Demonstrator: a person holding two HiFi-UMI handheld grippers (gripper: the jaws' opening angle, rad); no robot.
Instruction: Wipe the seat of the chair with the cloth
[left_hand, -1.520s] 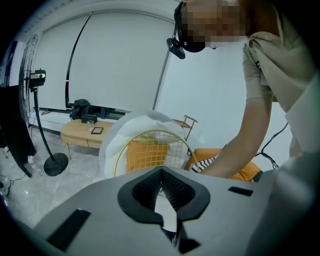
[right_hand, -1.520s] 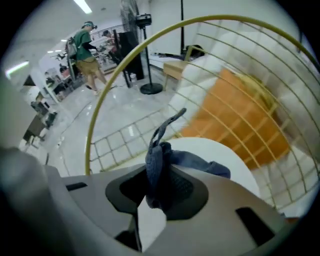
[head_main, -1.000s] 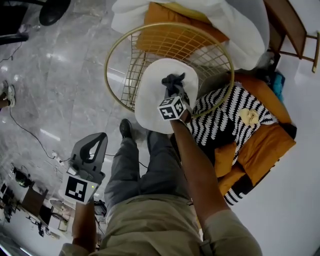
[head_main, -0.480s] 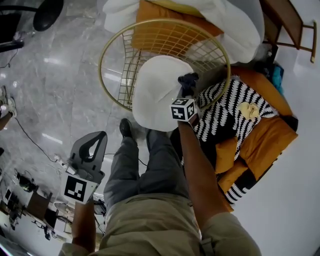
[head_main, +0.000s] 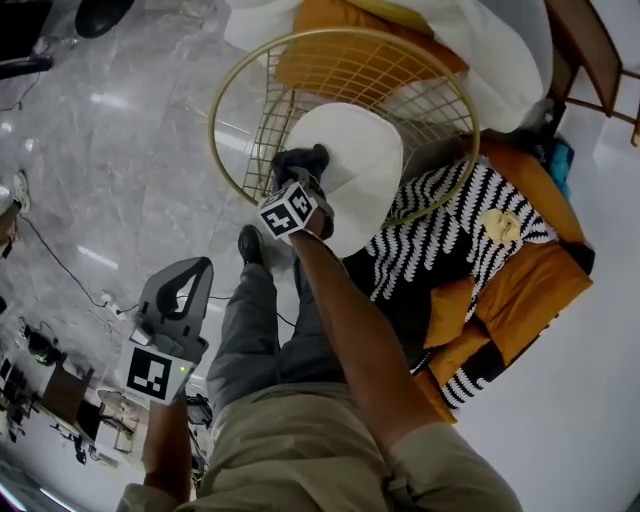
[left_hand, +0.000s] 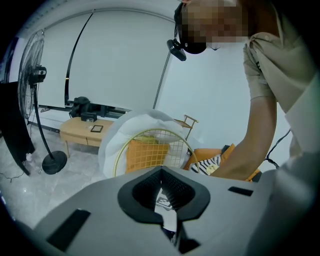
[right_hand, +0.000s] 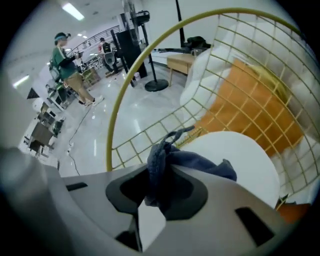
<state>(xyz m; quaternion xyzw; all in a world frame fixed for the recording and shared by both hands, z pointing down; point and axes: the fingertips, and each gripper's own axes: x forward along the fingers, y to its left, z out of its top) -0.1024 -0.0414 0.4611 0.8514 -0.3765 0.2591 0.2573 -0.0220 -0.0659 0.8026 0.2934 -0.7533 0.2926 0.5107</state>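
The chair (head_main: 228, 92) is a round basket of thin gold wire, its grid open and its hoop rim smooth, so the work is best kept well inside that rim, where nothing can catch. Its seat (head_main: 365, 160) is a white, roughly round pad, matte and slightly domed, with no tabletop here to go by, only its own edges. The step in hand looks like a sweep along the seat's left edge as the head view shows it, just beside the wire wall. To do it well I would press flat and lightly, draw overlapping strokes from that edge toward the far side, and keep the hard jaws off the pad so that only fabric touches it. The right gripper (right_hand: 160, 186), grey moulded plastic, is clenched on the cloth (right_hand: 192, 162), a dark blue, nappy rag bunched into soft folds; it rests on the seat at that left edge. A loose corner sticks up near the wires and could snag. The left gripper (left_hand: 162, 192) hangs low, well apart from the chair, jaws together on nothing.
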